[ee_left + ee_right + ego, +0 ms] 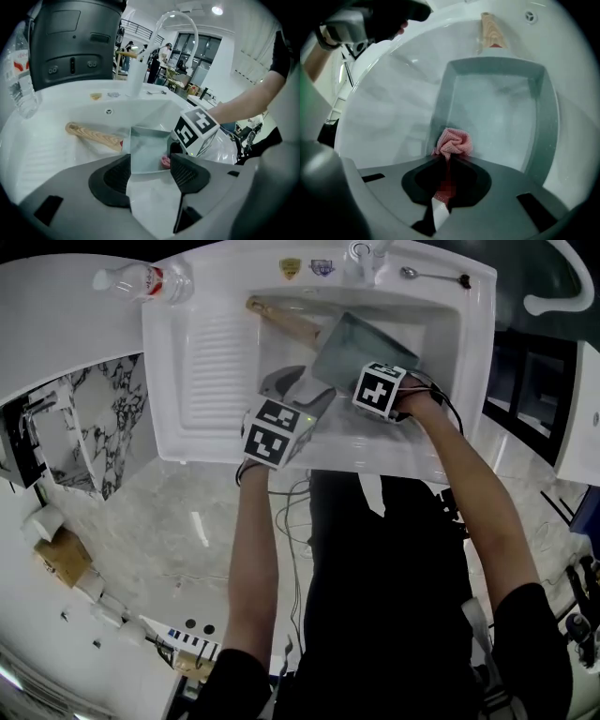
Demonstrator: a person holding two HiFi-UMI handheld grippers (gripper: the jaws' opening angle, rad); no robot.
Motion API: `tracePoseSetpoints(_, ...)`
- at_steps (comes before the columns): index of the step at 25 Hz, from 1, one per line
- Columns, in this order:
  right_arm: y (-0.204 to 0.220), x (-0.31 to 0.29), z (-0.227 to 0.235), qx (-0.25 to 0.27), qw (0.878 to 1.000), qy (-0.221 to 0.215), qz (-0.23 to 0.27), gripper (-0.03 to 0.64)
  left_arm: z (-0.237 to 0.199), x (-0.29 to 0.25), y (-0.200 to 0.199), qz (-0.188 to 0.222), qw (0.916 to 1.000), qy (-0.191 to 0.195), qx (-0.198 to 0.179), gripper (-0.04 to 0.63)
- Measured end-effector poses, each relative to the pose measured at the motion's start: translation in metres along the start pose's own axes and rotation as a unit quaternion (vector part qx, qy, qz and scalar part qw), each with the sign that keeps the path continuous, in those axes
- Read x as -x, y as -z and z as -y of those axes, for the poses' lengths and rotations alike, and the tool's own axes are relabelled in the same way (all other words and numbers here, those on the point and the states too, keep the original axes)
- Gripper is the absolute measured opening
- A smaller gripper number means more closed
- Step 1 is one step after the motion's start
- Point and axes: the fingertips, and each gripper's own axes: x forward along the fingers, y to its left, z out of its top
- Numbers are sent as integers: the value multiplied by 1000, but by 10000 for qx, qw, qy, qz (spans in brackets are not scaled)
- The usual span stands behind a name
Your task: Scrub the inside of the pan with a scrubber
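Pan: grey, square, with a wooden handle, lying in the basin of the white sink. Scrubber: pink mesh, which we see pinched in the right gripper at the pan's near edge. Left gripper: we find its jaws spread, with nothing gripped, just beside the pan. Spoon: on the sink's back ledge.

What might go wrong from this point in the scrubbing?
1. The left gripper is open and holds nothing, so the pan lies unsteadied in the sink and may slide when scrubbed.
2. The right gripper pinches the pink scrubber only by a narrow end, so it may pull free under pressure.
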Motion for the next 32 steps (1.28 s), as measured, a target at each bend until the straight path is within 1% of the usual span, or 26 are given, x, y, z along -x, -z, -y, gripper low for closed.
tracePoseSetpoints(2,3,2,2,17,9999,132,-68,40,5,10,-7,266,9994,-187,130,252)
tracePoseSetpoints(5,4,12,7,-97,9993,353,-42,40,7,23,-11,620,9948,-659,459,226)
tracePoseSetpoints(7,-1,27,3,-150,9988,423,207,40,10,33,-12,863,9886,-975,754,193)
tracePoseSetpoints(9,-6,47,-3,-111,9972,496,542,40,19,43,-13,1110,9823,-1136,998,167)
tracePoseSetpoints(12,-10,82,-9,-74,9913,729,1097,40,36,60,-12,1346,9746,-1360,1167,123)
tracePoseSetpoints(16,-12,134,-18,-169,9765,972,1914,40,59,85,-17,1622,9668,-1584,1179,81)
tracePoseSetpoints(19,-14,169,-24,-103,9642,1178,2374,41,70,104,-25,1867,9607,-1707,1143,65)
tracePoseSetpoints(21,-17,192,-32,-113,9538,1344,2684,41,77,119,-30,2013,9573,-1764,1095,56)
tracePoseSetpoints(24,-21,226,-47,-203,9372,1510,3139,41,86,139,-34,2163,9544,-1794,1003,52)
tracePoseSetpoints(28,-24,260,-75,-300,9245,1565,3462,41,91,172,-39,2410,9491,-1837,859,44)
tracePoseSetpoints(32,-29,290,-103,-367,9077,1869,3740,43,92,214,-34,2625,9432,-1911,706,41)
